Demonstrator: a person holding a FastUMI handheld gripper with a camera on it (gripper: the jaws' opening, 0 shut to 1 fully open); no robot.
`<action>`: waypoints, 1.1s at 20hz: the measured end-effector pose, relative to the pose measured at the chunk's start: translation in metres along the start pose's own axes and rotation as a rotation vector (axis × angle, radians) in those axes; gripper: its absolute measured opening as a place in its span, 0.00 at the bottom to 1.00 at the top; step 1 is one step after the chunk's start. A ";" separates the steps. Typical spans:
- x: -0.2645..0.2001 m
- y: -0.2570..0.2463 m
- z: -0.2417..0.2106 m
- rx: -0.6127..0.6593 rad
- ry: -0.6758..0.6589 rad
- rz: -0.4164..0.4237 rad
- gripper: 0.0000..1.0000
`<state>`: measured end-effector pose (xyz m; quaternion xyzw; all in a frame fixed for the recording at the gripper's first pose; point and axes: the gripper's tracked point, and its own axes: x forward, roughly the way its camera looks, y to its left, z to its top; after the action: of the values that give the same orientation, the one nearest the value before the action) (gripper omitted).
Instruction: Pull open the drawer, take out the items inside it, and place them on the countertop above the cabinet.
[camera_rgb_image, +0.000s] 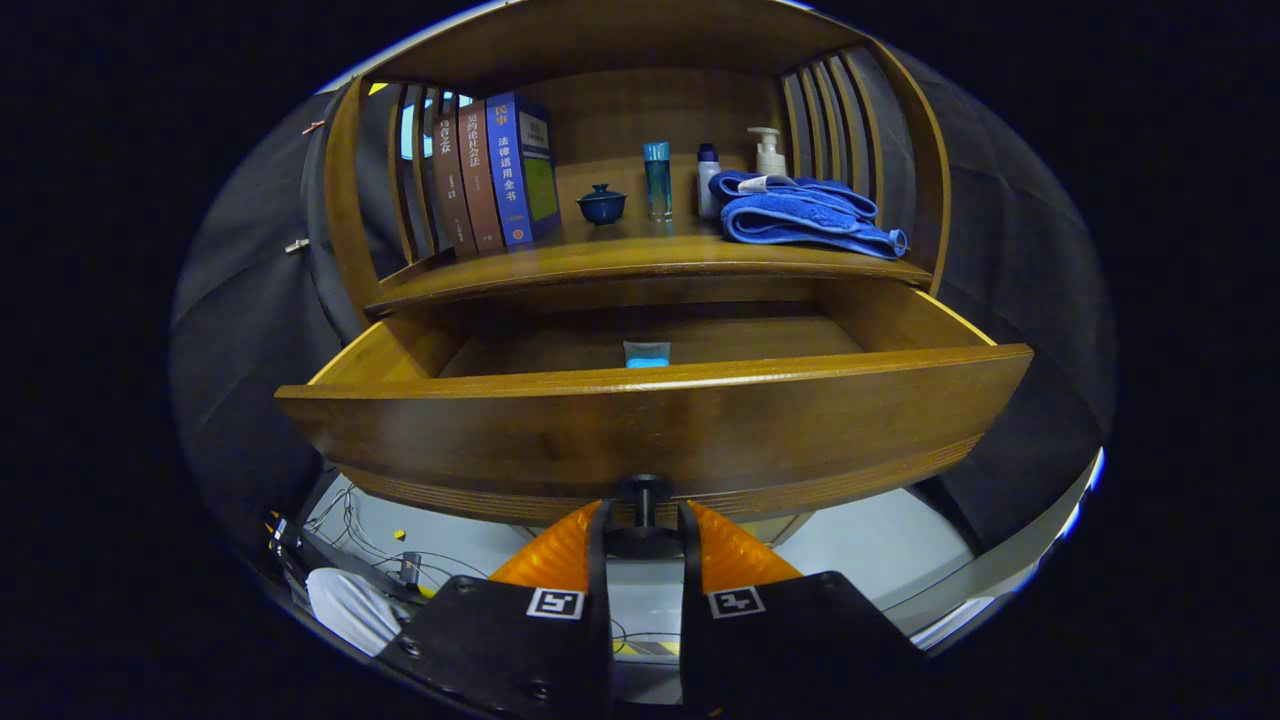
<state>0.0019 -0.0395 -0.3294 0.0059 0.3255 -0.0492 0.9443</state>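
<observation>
Drawer (650, 420) stands pulled well out of the wooden cabinet. Hand-held gripper (643, 520) closed on the drawer's dark knob (643, 497), one finger pressing each side. A small blue item (647, 354) lies inside, near the front wall. On the tabletop (640, 255) above: books (495, 175), lidded cup (601, 204), bottles (657, 180), folded blue towel (800, 212).

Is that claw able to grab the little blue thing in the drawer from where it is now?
Probably not yet. The claw sits low, its fingers closed on the drawer knob, and the drawer's tall front panel stands between it and the blue item. The drawer is open on top, so letting go and reaching over should work.
</observation>
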 end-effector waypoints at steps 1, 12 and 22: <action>-0.004 0.000 -0.004 -0.001 0.004 -0.001 0.30; -0.042 -0.002 -0.030 0.005 0.040 -0.013 0.30; -0.044 -0.003 -0.040 0.005 0.064 -0.038 0.30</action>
<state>-0.0574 -0.0373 -0.3338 0.0034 0.3555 -0.0676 0.9322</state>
